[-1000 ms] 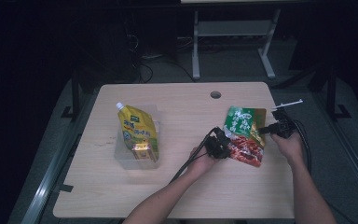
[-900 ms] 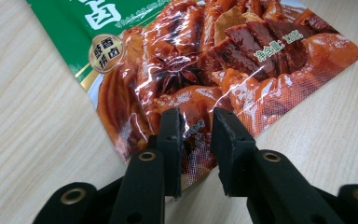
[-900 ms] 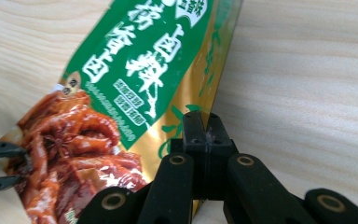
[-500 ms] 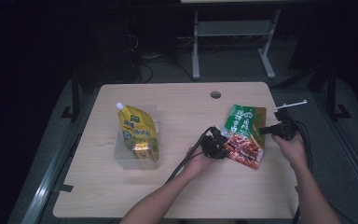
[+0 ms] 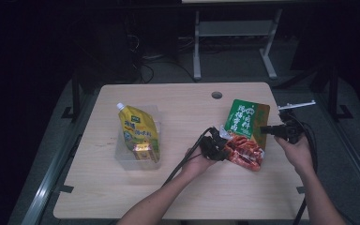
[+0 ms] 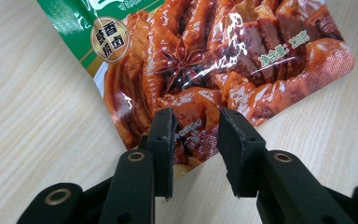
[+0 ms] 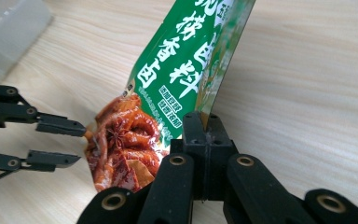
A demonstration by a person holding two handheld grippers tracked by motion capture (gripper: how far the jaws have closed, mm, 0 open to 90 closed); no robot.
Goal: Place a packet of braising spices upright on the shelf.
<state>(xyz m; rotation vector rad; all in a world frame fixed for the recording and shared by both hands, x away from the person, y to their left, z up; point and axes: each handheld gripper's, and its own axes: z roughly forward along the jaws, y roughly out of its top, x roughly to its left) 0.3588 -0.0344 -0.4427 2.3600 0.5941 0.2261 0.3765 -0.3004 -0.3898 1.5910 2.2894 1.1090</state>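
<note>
The wooden table (image 5: pixel 178 187) carries a clear tub (image 5: pixel 130 159) with a yellow pouch (image 5: pixel 138 131). Well right of that tub lies my green spice packet (image 5: pixel 243 133). My right gripper (image 7: pixel 204 122) is clamped on its edge; my left gripper (image 6: pixel 193 135) stands apart at its corner. Moving it remains.

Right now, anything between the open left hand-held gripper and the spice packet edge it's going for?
Nothing visible. The left hand-held gripper has its jaws open around the red lower edge of the spice packet, with only bare table beside it. The right hand-held gripper is shut on the packet's other edge, clear of that path.
</note>
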